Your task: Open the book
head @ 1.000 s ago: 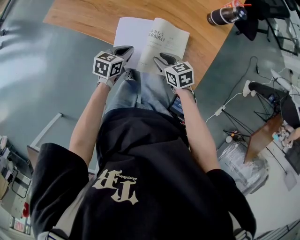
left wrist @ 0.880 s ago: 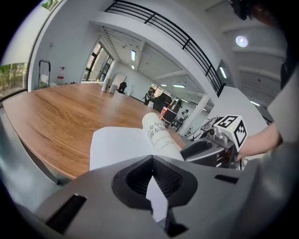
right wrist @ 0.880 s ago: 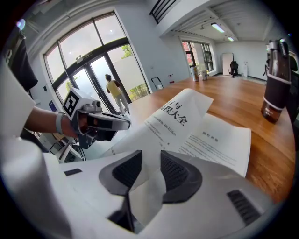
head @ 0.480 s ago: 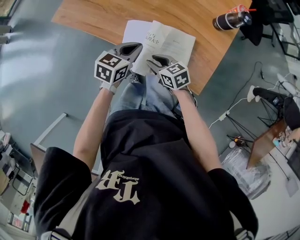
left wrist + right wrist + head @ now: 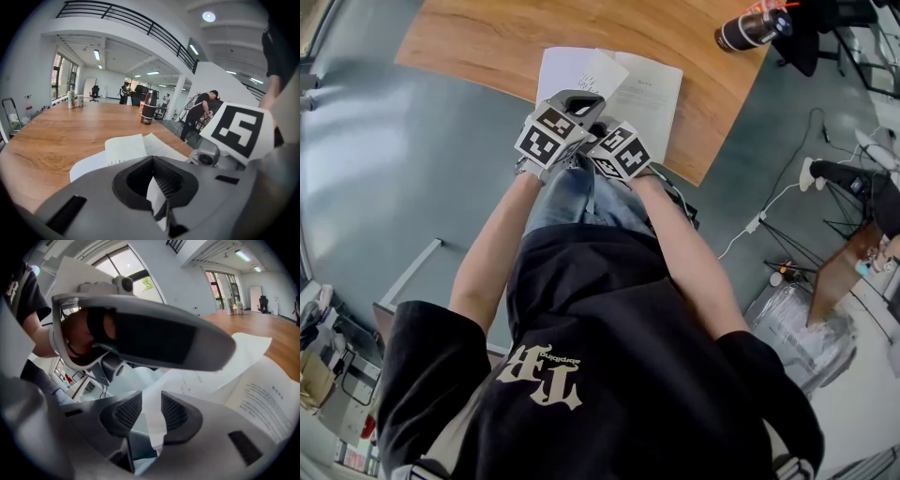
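White paperback book [image 5: 652, 94], open on the brown wooden table [image 5: 478, 37] by its near edge. The spine runs near to far, so any page turns across it, right to left. Both tongs meet at the book's near edge, close to the spine, with the book just beyond them. The left gripper [image 5: 579, 101] lies over the right gripper [image 5: 150, 414], and neither is clearly nearer. One white page [image 5: 598, 75] arches up over the spine. The left jaws are pinched onto a thin sheet. The right jaws stand slightly apart, with a sheet in the gap. Judged: the sheet should travel left.
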`<action>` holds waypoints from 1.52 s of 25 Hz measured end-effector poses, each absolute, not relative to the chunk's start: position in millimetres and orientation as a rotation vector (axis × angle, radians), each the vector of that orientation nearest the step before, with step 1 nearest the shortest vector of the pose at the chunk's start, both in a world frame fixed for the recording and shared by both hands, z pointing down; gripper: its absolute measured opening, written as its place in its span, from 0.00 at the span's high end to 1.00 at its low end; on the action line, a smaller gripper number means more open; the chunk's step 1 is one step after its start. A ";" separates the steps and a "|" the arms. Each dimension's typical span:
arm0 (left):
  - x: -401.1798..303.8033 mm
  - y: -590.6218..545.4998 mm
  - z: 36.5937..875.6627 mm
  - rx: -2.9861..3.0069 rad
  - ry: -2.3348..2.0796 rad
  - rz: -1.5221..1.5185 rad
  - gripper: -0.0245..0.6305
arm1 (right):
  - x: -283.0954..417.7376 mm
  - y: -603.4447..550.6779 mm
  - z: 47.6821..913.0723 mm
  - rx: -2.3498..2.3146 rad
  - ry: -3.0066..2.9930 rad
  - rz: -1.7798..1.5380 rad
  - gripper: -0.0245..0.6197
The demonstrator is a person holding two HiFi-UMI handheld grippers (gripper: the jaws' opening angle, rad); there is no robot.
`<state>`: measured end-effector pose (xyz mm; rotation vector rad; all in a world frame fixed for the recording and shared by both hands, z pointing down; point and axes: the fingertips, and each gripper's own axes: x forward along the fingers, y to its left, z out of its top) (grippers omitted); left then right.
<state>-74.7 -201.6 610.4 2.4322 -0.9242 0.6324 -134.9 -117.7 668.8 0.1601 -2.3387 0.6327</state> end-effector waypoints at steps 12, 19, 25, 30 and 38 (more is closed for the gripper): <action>-100.1 -203.4 657.3 2.363 -0.973 0.898 0.95 | -111.6 -104.4 648.3 0.075 -2.355 0.494 0.78; -128.0 -202.5 664.0 2.293 -1.032 0.936 0.95 | -26.5 -166.6 659.2 0.465 -2.272 0.518 0.78; -142.6 -203.9 660.0 2.278 -1.064 0.925 0.95 | 46.0 -186.9 683.0 0.696 -2.128 0.529 0.79; -164.4 -204.4 658.2 2.230 -1.130 0.900 0.95 | 69.3 -180.6 697.8 0.744 -2.068 0.533 0.78; -179.5 -195.3 657.0 2.205 -1.167 0.927 0.95 | 43.3 -177.5 698.6 0.694 -2.120 0.565 0.78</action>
